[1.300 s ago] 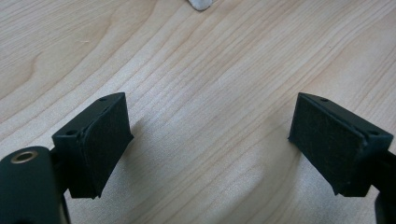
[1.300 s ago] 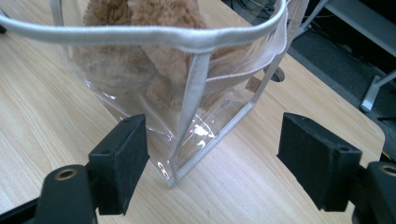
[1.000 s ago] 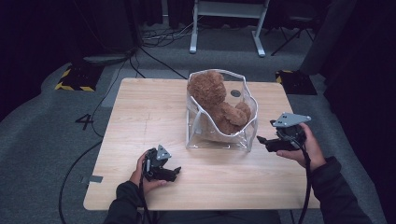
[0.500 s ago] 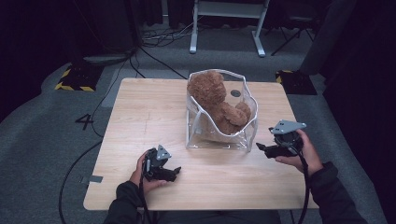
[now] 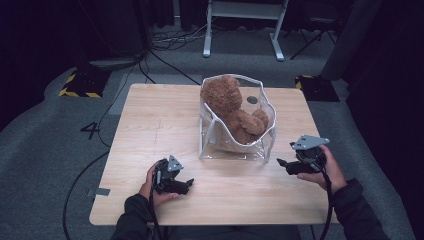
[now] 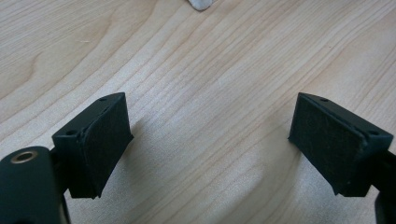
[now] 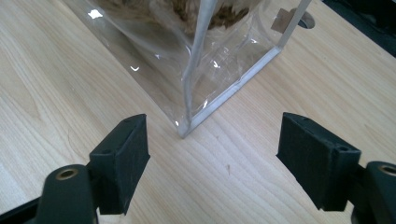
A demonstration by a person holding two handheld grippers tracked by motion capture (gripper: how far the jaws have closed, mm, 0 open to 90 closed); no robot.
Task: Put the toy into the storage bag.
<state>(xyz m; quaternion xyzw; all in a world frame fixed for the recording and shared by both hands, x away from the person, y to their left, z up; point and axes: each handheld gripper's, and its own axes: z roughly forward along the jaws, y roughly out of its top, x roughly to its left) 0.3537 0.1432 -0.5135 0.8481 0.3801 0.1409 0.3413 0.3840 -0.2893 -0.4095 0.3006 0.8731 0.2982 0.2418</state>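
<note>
A brown teddy bear (image 5: 232,107) sits inside a clear plastic bag (image 5: 235,149) with pale edging, at the middle of the wooden table (image 5: 150,120). In the right gripper view the bag's near corner (image 7: 187,126) stands just ahead of the jaws. My right gripper (image 5: 281,164) hovers low at the bag's right side, open with nothing between its pads (image 7: 126,158). My left gripper (image 5: 189,183) rests near the table's front edge, left of the bag, open over bare wood, its pads (image 6: 105,140) wide apart.
A round grommet hole (image 5: 252,100) lies in the table behind the bag. Grey carpet with cables (image 5: 100,145) surrounds the table, and a white desk frame (image 5: 242,25) stands behind it. Dark curtains close off the sides.
My right gripper has sunk toward the table beside the bag's right corner. The left gripper, the bag and the bear have not moved.
</note>
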